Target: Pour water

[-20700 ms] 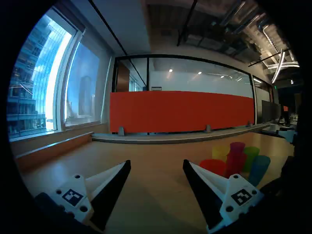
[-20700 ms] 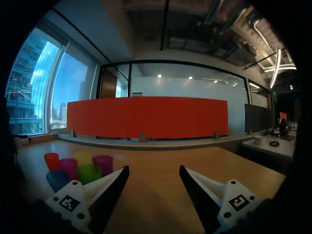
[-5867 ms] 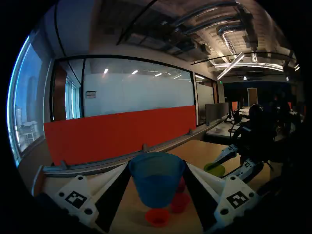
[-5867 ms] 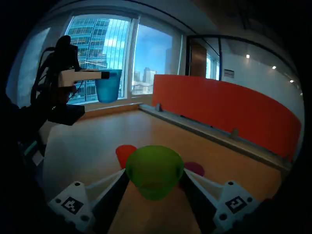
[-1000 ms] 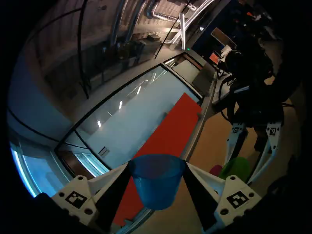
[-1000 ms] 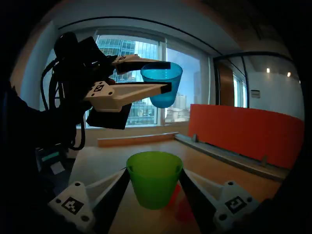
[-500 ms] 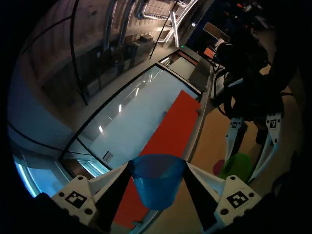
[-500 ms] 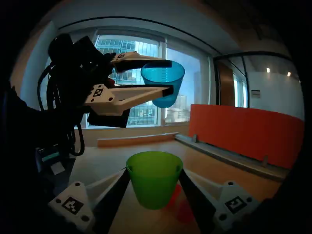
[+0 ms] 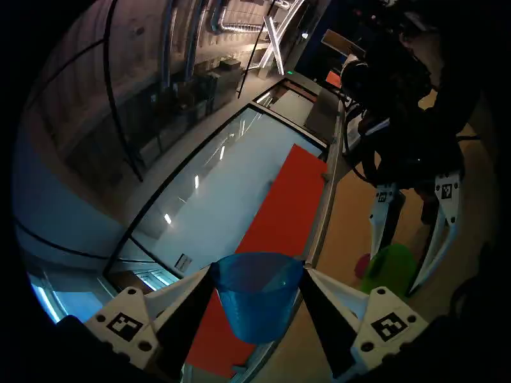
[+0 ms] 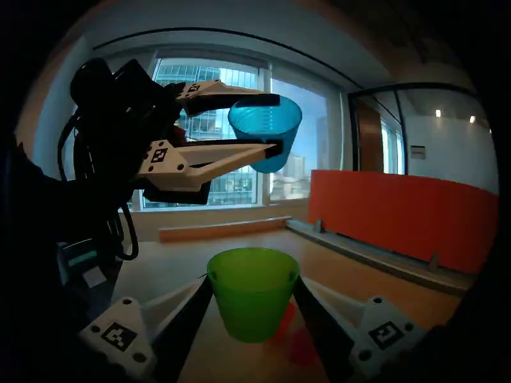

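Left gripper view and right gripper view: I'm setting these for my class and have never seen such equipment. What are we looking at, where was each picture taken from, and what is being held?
There is no robot here. A person holds a two-fingered tool in each hand, and a wide-angle camera rides on each tool, looking forward along it.

The left gripper view comes from the left tool, which grips a blue cup. That tool is turned, so the room looks slanted.

The right gripper view comes from the right tool, which grips a green cup above a wooden table. In that view the blue cup sits higher than the green one. A red thing lies on the table, too blurred to name. I cannot tell whether either cup holds water.
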The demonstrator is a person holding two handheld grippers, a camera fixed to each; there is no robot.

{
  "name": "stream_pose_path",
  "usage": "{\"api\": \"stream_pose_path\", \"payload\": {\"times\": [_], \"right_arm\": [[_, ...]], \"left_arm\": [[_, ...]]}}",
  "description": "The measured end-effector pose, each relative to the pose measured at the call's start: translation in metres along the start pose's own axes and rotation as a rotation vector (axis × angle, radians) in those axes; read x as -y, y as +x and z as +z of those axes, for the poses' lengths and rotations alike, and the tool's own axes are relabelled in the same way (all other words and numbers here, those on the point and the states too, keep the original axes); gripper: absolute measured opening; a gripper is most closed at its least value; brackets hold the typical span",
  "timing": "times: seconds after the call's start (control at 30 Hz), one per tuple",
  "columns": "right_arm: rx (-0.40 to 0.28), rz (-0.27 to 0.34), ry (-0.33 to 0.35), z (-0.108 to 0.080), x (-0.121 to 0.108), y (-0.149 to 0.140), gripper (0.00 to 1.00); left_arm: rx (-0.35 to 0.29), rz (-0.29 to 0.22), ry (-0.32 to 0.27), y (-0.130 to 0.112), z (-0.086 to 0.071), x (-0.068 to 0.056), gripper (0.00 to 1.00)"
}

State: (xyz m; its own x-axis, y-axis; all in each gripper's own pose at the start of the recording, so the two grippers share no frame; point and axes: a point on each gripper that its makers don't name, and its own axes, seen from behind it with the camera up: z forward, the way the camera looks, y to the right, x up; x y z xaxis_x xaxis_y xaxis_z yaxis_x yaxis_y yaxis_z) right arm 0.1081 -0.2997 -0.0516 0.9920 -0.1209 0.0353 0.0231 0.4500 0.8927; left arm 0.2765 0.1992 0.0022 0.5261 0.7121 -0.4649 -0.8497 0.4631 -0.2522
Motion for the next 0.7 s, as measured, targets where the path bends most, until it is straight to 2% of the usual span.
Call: {"api": "stream_pose_path", "payload": {"times": [0.3, 0.7], "right_arm": [[-0.004, 0.000, 0.000, -0.0007, -0.0018, 0.0001, 0.89], [-0.011, 0.001, -0.002, -0.0024, -0.0025, 0.0031, 0.89]], "left_arm": [[-0.001, 0.042, 0.001, 0.0041, -0.0001, -0.0018, 0.89], [-0.004, 0.064, 0.001, 0.0083, -0.0026, -0.0005, 0.89]]}}
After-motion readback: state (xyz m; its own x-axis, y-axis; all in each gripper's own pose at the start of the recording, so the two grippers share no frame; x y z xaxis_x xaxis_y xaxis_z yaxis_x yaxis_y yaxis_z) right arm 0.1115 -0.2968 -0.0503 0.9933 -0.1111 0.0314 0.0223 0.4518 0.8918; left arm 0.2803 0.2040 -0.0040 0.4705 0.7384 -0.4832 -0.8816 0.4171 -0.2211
